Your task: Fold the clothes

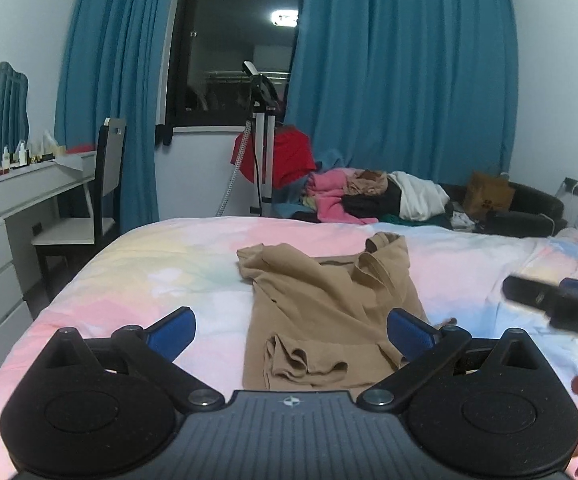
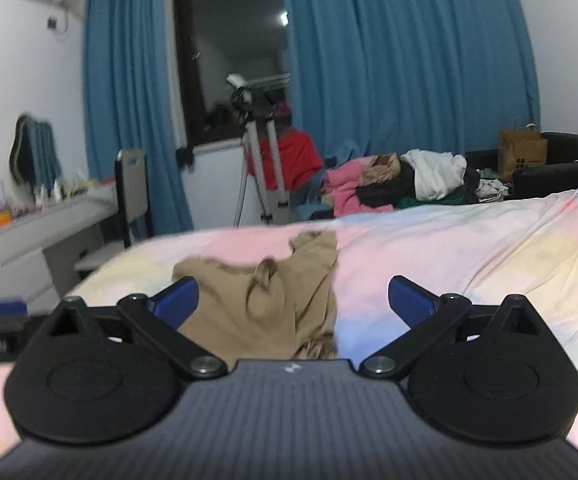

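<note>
A tan top (image 1: 321, 312) lies crumpled on the pastel bed cover (image 1: 149, 272), one sleeve bunched at its near end. My left gripper (image 1: 291, 330) is open and empty, hovering just above the garment's near part. The right gripper shows at the right edge of the left wrist view (image 1: 561, 304). In the right wrist view the tan top (image 2: 265, 300) lies ahead and to the left on the bed cover (image 2: 469, 248). My right gripper (image 2: 293, 300) is open and empty above the bed, beside the garment's right edge.
A pile of mixed clothes (image 1: 373, 196) lies beyond the bed's far edge, with a black sofa (image 1: 529, 204) and paper bag (image 1: 487, 194) at the right. A tripod (image 1: 263, 152), a chair (image 1: 97, 200) and a white dresser (image 1: 5, 220) stand at the left.
</note>
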Motion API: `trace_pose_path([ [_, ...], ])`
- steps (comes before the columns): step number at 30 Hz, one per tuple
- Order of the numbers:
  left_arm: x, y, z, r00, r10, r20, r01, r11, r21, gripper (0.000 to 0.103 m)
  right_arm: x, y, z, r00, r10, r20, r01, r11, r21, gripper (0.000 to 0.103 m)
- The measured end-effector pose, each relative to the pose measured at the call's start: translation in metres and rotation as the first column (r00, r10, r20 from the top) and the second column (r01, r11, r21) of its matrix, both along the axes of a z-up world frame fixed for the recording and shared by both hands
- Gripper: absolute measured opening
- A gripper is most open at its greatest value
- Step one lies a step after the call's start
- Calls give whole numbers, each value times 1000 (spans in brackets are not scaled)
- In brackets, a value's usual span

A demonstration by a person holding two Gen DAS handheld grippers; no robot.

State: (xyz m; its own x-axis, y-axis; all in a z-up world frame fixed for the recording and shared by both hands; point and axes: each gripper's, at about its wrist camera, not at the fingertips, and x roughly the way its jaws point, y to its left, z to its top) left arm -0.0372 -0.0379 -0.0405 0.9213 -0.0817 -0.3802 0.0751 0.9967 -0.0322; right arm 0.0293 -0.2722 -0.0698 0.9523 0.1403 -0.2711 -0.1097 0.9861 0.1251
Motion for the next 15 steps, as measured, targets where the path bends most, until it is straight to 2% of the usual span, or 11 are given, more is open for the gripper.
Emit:
trace_pose_path([
  [4, -11, -5, -8, 997, -27, -74, 25, 999, -24, 103, -5, 4, -7, 999, 19, -34, -19, 1000, 0, 103],
  [6, -12, -6, -14, 989, -42, -141, 34, 998, -56, 103, -6, 6, -10, 999, 26, -44, -26, 1000, 2, 103],
  [8, -9, -2, -21, 975, -69, -212, 44, 992, -122, 103, -7, 7, -14, 997, 29, -78, -28, 1000, 9, 103],
  [10, -2, 4, -27, 957, -94, -273, 39, 979, -202, 103, -6, 7, -19, 989, 37, -147, -31, 998, 46, 103],
  [12, 6, 14, -35, 931, -111, -347, 4, 955, -296, 103, -1, 1, -26, 974, 55, -221, -28, 992, 124, 103],
  [15, 18, 33, -58, 872, -151, -466, -94, 882, -462, 101, 5, -13, -40, 936, 89, -339, 16, 955, 296, 103],
])
